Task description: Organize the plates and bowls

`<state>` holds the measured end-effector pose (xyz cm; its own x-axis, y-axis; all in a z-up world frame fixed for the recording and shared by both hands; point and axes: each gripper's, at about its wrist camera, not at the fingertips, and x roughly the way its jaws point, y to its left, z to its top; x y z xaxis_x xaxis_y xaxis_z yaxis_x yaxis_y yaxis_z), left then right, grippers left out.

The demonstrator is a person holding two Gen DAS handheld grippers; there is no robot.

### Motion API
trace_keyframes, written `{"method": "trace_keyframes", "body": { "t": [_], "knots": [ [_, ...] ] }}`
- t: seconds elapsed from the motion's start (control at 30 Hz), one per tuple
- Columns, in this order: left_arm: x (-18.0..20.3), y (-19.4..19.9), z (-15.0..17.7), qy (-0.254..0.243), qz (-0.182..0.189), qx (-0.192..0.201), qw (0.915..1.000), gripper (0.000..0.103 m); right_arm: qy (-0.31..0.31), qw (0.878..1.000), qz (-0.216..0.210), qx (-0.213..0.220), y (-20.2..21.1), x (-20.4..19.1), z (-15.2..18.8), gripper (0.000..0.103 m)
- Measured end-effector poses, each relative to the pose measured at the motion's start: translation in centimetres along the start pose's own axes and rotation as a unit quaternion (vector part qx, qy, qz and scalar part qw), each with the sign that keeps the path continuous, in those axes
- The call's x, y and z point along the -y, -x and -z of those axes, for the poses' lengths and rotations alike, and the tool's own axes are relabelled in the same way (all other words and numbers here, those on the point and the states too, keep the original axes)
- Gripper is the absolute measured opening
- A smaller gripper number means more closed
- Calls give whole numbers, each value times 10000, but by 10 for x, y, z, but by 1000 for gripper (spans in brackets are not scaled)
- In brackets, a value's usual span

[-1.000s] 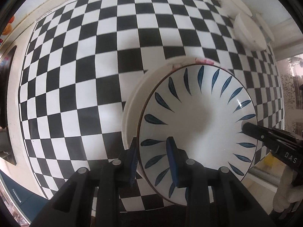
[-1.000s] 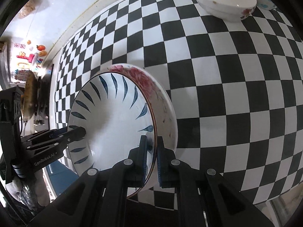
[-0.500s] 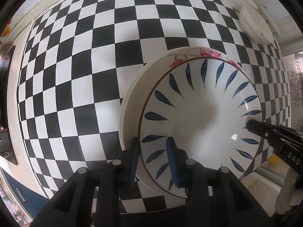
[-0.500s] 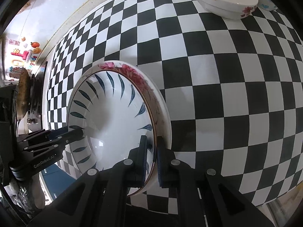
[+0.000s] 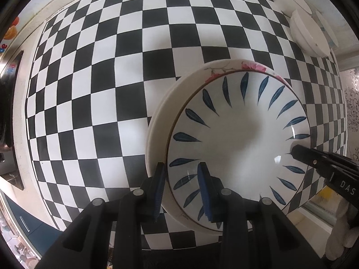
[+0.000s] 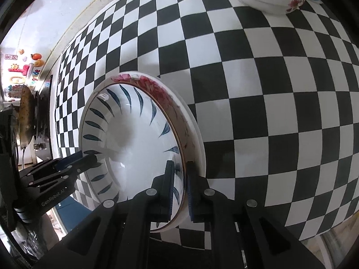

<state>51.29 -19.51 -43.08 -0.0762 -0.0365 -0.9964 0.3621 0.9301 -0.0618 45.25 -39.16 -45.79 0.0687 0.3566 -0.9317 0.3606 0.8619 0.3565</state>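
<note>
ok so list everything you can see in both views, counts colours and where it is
blue-leaf plate: 1, white with blue leaf marks, stacked on the floral plate, near edge of the cloth
floral plate: 1, white with pink flowers on the rim, under the blue-leaf plate
white bowls: 2, white, far right corner in the left wrist view; the nearer has pink flowers
small dish: 1, white with blue marks, behind the bowls, mostly hidden
checkered tablecloth: 1, black and white, covering the table
pan: 1, dark, off the table's left end
left gripper: 1, black with blue pads, astride the stack's rim
right gripper: 1, black with blue pads, astride the opposite rim, jaws just opening
</note>
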Motion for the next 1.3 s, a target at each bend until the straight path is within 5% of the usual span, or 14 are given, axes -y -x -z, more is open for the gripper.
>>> {"method": "trace_keyframes", "body": {
  "t": [0.8,0.87,0.93,0.97,1.07,1.13,1.3],
  "knots": [
    [-7,48,16,332,-96,505,9981,33,485,9985,219,95,26,-25,3,31],
    [-6,59,20,352,-72,633,9973,47,623,9970,399,227,37,-32,9,44],
    [-5,74,23,386,-133,793,9960,61,752,9949,565,360,48,-38,13,89],
    [-5,83,26,416,-128,910,9949,70,814,9937,624,462,56,-42,16,96],
    [0,105,36,411,-195,1208,9916,77,903,9898,785,777,84,-52,28,99],
    [3,122,43,386,-264,1366,9895,91,894,9872,884,983,102,-58,36,99],
    [6,159,62,473,-314,1706,9837,91,904,9797,1081,1427,147,-70,58,99]
  ]
}}
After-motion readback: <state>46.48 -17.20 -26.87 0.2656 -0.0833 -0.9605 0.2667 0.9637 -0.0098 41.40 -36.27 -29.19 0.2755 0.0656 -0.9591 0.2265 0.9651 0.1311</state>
